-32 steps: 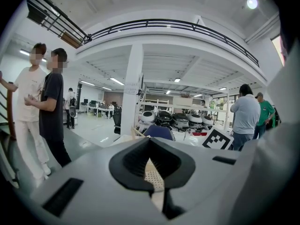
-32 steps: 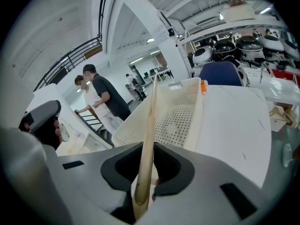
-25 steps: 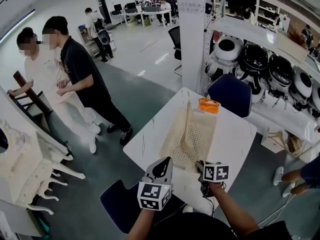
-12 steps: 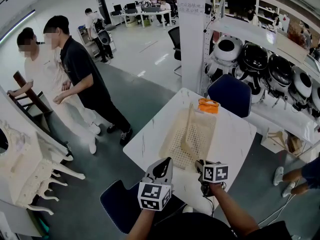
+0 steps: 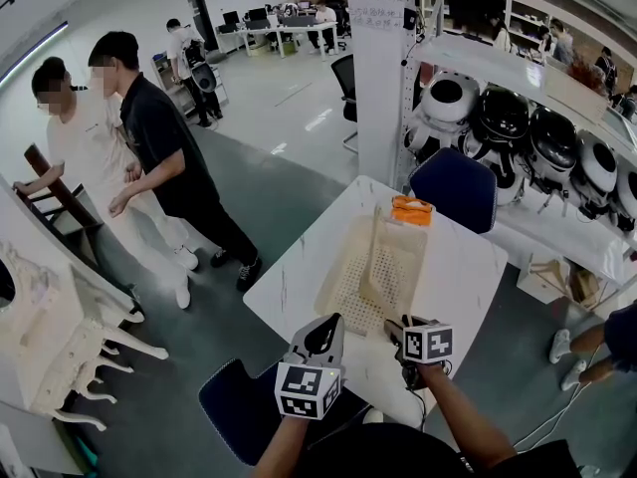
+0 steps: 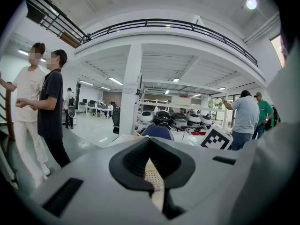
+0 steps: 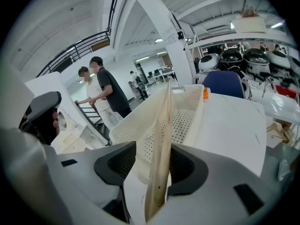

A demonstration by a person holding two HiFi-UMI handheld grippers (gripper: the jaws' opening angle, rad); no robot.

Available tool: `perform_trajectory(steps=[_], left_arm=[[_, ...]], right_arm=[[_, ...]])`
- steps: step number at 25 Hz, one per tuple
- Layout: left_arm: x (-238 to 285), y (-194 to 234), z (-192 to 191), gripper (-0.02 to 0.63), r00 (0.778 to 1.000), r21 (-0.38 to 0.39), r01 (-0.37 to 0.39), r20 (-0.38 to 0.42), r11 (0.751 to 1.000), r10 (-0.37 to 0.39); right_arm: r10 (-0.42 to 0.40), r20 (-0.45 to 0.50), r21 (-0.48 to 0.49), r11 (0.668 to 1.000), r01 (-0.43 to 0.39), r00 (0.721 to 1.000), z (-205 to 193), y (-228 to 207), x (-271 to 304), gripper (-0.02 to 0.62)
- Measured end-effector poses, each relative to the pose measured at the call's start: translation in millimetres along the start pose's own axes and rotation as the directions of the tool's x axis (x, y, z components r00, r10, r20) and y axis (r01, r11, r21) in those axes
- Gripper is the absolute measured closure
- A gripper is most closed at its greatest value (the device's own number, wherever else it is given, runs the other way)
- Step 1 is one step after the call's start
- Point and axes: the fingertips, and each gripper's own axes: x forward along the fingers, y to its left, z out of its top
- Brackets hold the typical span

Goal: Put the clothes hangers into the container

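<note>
A pale wooden hanger (image 5: 373,257) stands on edge in the cream perforated basket (image 5: 333,267) on the white table (image 5: 463,267). My right gripper (image 5: 394,329) is at the basket's near rim. In the right gripper view the hanger (image 7: 161,139) rises between the jaws of the right gripper (image 7: 150,168). These jaws have just been opening: the hanger leans at the right pad, with a gap to the left pad. My left gripper (image 5: 320,335) hovers at the table's near edge, shut and empty (image 6: 151,161).
An orange object (image 5: 412,209) lies beyond the basket's far end. Blue chairs stand at the far side (image 5: 453,187) and the near side (image 5: 234,401) of the table. Two people (image 5: 149,157) stand to the left. Shelves with helmets (image 5: 528,127) run along the right.
At the table nothing clearly differs: both grippers stay where they were and the hanger still stands in the basket. A bystander's arm has shifted a little.
</note>
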Motion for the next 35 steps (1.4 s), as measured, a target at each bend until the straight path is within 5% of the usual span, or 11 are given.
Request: perform_trajectory(steps=[21,35], left_arm=[[-9.8,-9.0,-0.6,0.601,1.0,0.001,0.013,0.002,1.0,-0.013],[-15.7,-20.4,3.3,0.601,0.999,0.013,0.038,0.009,0.999,-0.038]], right_arm=[[-0.064,-0.046,0.008,0.998,0.065,0.997,-23.2,-15.6,-7.2,0.362],[-0.056,0.031,0.001,0.998,0.056,0.998,-7.0,-7.9,-30.1,0.362]])
